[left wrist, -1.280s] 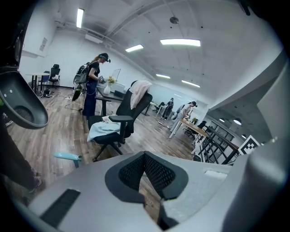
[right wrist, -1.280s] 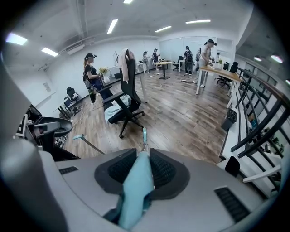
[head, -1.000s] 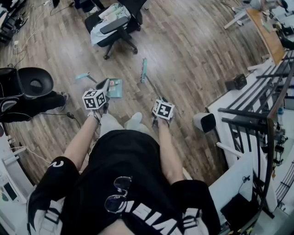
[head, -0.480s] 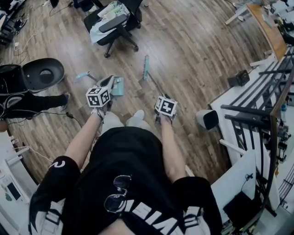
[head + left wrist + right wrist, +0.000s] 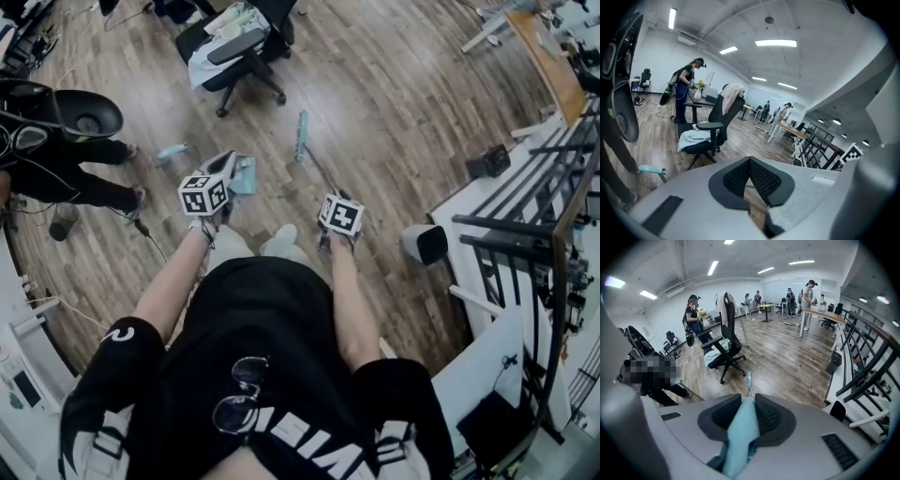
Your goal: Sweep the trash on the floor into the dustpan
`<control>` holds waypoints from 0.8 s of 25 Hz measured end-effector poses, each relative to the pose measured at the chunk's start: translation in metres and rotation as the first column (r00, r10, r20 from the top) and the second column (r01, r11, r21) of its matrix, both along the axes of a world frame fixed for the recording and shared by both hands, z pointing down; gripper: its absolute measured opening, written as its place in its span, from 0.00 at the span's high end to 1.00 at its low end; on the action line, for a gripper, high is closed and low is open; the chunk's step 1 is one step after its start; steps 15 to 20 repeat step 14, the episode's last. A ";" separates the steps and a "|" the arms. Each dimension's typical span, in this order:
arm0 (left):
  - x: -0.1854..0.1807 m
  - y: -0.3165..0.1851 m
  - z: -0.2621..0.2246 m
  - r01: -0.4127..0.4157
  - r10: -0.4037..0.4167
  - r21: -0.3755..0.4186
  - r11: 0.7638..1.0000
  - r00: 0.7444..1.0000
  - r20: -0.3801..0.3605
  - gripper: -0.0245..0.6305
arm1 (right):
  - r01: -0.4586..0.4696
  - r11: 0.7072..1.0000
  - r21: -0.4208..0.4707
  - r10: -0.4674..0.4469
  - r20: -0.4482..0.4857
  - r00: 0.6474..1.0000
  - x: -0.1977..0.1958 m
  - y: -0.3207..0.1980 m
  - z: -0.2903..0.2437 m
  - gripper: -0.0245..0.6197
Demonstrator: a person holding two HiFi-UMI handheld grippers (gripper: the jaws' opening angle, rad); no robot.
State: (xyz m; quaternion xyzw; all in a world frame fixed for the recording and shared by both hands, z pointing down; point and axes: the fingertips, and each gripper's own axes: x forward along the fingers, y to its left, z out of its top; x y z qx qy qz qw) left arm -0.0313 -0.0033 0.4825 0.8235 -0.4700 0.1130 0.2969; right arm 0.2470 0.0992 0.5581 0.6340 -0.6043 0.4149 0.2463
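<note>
On the wood floor ahead of you, the teal broom [image 5: 301,138] runs back to your right gripper [image 5: 749,416], jaws clamped on its handle, while your left gripper [image 5: 750,161], tips together on nothing, hangs beside the dustpan [image 5: 243,175]; since a second ago only the bystander [image 5: 75,159] at left has shifted.

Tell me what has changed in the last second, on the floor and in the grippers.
The bystander at the left walked off toward the head view's far-left edge. Nothing was taken or let go: the right gripper still clamps the broom by its handle, and the left gripper stays beside the dustpan.
</note>
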 end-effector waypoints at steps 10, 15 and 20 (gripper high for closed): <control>-0.010 0.004 -0.002 0.009 -0.009 0.008 1.000 1.000 0.000 0.96 | 0.004 1.000 0.007 -0.004 0.000 1.000 -0.005 0.001 -0.001 0.83; -0.012 0.004 -0.004 0.012 -0.012 0.012 1.000 1.000 -0.003 0.96 | 0.008 1.000 0.012 -0.008 0.000 1.000 -0.006 -0.001 -0.003 0.83; -0.012 0.004 -0.004 0.012 -0.012 0.012 1.000 1.000 -0.003 0.96 | 0.008 1.000 0.012 -0.008 0.000 1.000 -0.006 -0.001 -0.003 0.83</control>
